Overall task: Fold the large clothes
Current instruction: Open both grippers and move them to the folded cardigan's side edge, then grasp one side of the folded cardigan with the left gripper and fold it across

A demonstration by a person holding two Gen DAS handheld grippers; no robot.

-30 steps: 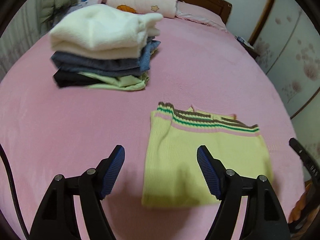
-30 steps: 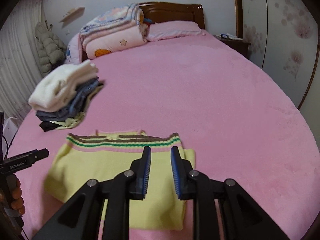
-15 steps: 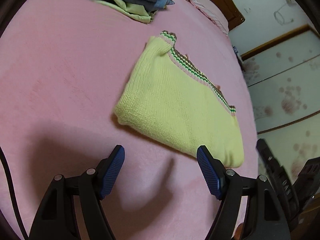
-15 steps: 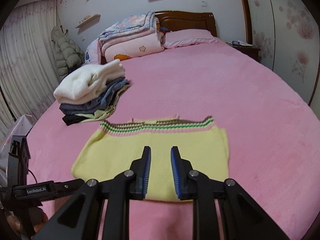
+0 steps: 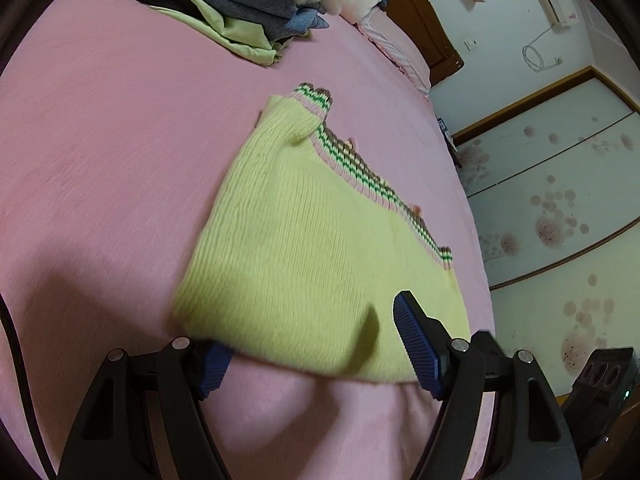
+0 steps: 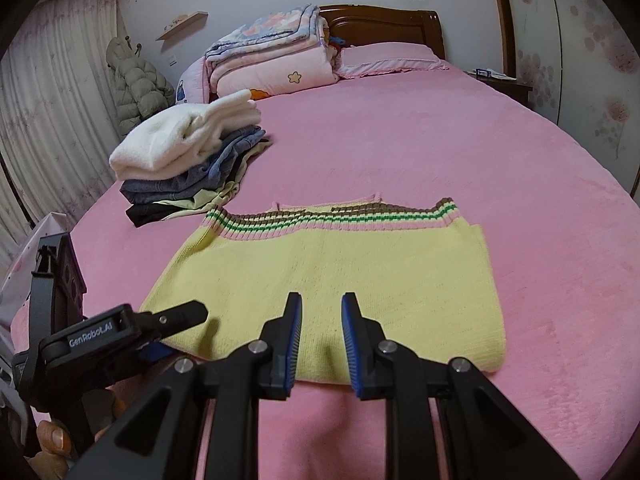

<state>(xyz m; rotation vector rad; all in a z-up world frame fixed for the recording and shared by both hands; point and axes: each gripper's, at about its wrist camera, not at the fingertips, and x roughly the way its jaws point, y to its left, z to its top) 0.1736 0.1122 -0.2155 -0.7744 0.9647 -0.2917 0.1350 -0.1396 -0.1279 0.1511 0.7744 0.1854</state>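
Observation:
A folded yellow knit sweater [image 5: 316,240] with a pink, green and brown striped hem lies flat on the pink bed [image 5: 100,160]; it also shows in the right wrist view [image 6: 340,276]. My left gripper [image 5: 316,344] is open at the sweater's near left corner, one finger under the edge and the other above the fabric; it shows in the right wrist view [image 6: 168,332] too. My right gripper [image 6: 320,336] hovers over the sweater's near edge, fingers a narrow gap apart and holding nothing.
A stack of folded clothes [image 6: 188,160] with a white fleece on top sits on the bed at the far left, also in the left wrist view [image 5: 224,4]. Folded quilts [image 6: 272,60] and a pillow [image 6: 388,60] lie by the headboard. A wardrobe [image 5: 560,208] stands to the right.
My left gripper has moved forward and down to the sweater's near corner, one finger now under its edge. My right gripper has come closer to the sweater's near edge.

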